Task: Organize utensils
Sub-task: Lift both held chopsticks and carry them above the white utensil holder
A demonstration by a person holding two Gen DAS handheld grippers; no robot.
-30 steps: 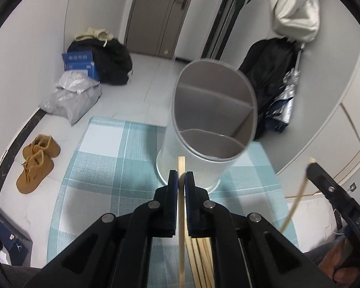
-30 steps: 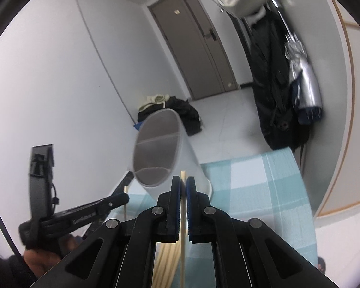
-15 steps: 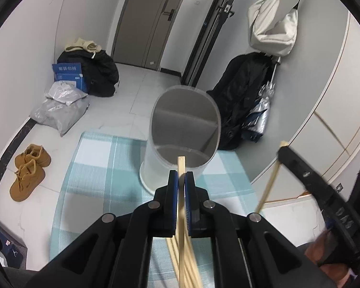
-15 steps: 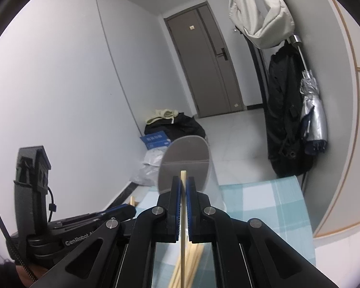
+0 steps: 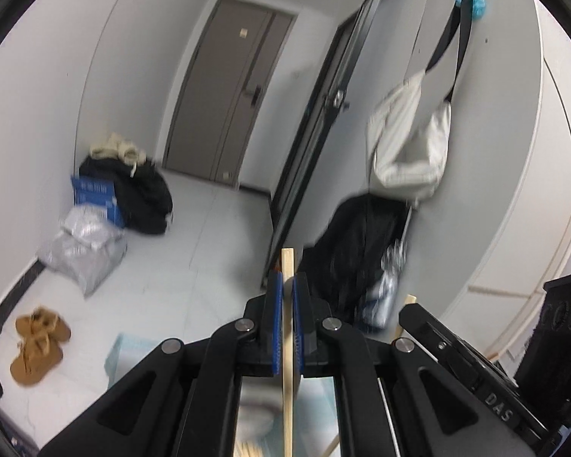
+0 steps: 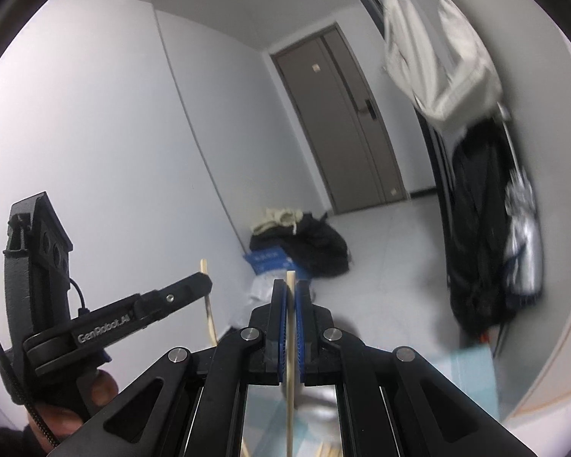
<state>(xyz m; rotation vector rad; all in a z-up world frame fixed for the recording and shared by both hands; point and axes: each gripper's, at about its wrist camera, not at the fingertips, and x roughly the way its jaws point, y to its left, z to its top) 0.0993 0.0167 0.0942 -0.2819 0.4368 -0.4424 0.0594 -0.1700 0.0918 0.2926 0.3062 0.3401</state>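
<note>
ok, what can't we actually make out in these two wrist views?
- Holder: both views, hidden behind the left gripper and right gripper; only a blurred grey patch shows.
- Left chopstick: lower end cut by the bottom edge.
- Right chopstick: same.
- Loose chopsticks: count unreadable, cropped and blurred.
- Blue box: print blurred.

Even, cool indoor light, soft shadows. Strong fisheye bending, black vignette at corners. Motion blur smears hanging white bag [image 6: 441, 57] and floor clutter (both views); gripper bodies sharp. No glare.
</note>
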